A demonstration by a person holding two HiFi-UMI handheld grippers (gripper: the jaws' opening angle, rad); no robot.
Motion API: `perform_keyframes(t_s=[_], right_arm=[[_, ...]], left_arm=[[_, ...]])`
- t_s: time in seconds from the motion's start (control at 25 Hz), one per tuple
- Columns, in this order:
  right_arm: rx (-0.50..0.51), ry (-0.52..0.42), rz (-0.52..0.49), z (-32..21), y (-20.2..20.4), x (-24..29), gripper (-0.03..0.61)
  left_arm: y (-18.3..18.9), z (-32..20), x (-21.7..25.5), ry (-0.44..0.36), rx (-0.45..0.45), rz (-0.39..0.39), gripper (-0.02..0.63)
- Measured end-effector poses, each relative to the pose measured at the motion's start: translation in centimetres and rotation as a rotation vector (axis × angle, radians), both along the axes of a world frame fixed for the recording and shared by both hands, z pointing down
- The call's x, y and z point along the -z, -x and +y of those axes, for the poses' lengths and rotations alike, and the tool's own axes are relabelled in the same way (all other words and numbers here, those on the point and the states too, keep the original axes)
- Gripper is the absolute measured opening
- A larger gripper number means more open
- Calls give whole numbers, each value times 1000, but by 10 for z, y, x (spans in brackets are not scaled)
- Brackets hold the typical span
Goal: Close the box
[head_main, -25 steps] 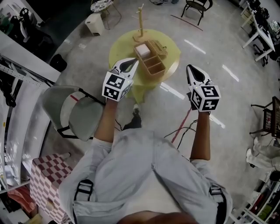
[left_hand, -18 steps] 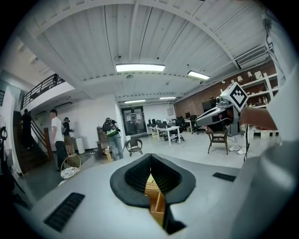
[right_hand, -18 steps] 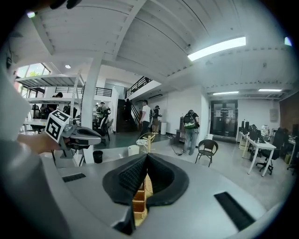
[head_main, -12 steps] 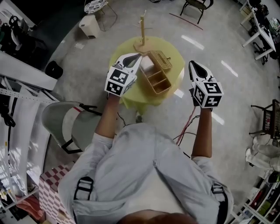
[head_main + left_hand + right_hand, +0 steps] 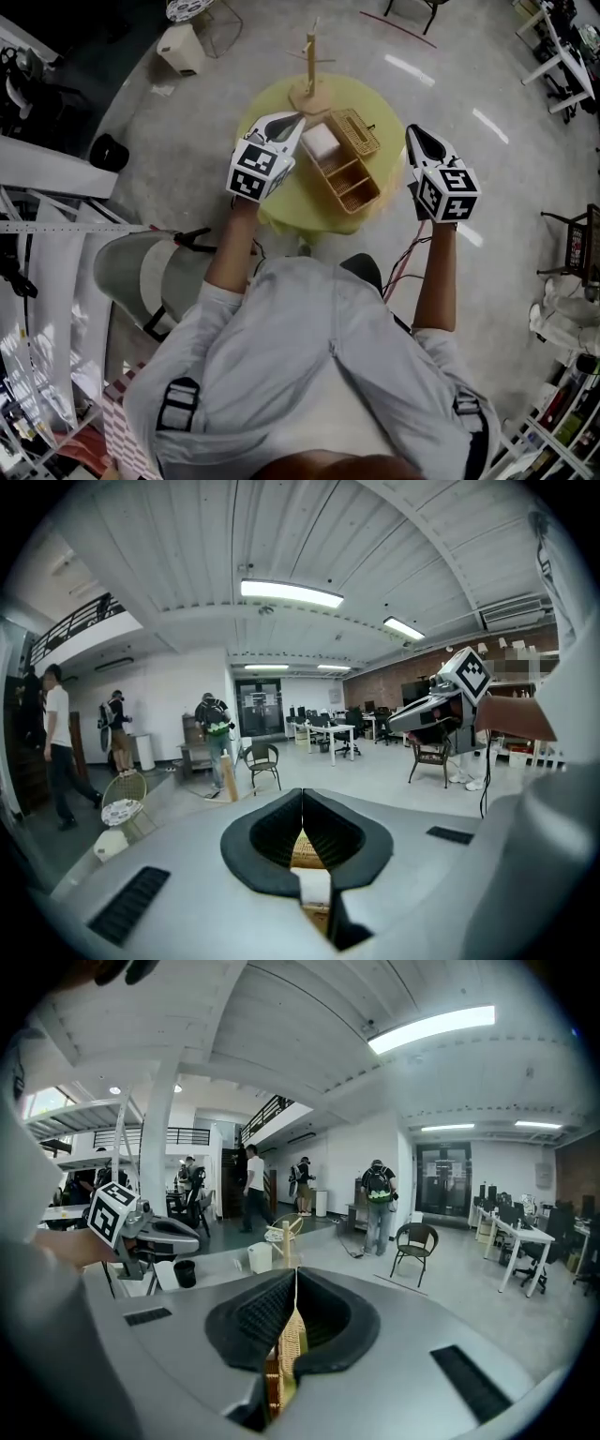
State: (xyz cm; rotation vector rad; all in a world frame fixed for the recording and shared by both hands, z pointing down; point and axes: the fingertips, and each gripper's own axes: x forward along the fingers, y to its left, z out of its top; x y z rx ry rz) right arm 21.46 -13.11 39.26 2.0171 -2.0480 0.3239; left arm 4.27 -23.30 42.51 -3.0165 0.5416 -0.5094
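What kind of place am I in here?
Probably an open-plan office or workshop in a loft-style hall: white desks with office chairs, a mezzanine railing, and a bare concrete floor.

The left gripper (image 5: 302, 797) has its black jaws meeting at the tips with nothing pinched between them. Through the gap lower down, a woven box (image 5: 304, 848) and a white block (image 5: 314, 888) show just below and ahead. Off to its right, a hand (image 5: 511, 716) holds the right gripper (image 5: 401, 722) about level, and far ahead stand a black chair (image 5: 265, 761) and a person with a backpack (image 5: 216, 735).
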Motion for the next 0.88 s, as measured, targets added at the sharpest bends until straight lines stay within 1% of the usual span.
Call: perform_keyframes(t_s=[0.08, 0.24, 0.4, 0.52, 0.6, 0.64, 0.88], right_arm=[[12, 21, -7, -7, -4, -11, 25], [30, 86, -34, -22, -27, -39, 25], [91, 168, -30, -44, -42, -73, 26], [135, 210, -21, -71, -56, -97, 38], [189, 259, -10, -89, -65, -117, 95], [222, 287, -3, -97, -69, -127, 106], [394, 410, 68, -129, -92, -184, 123]], left_arm=[[-4, -5, -9, 18, 0, -9, 29], [-20, -13, -23, 49, 10, -35, 29], [-26, -25, -39, 89, 65, -54, 29], [-39, -47, -51, 102, 96, -71, 29], [-47, -59, -57, 115, 126, -84, 29], [-50, -62, -61, 125, 146, -93, 29], [-70, -80, -79, 174, 250, -131, 29]])
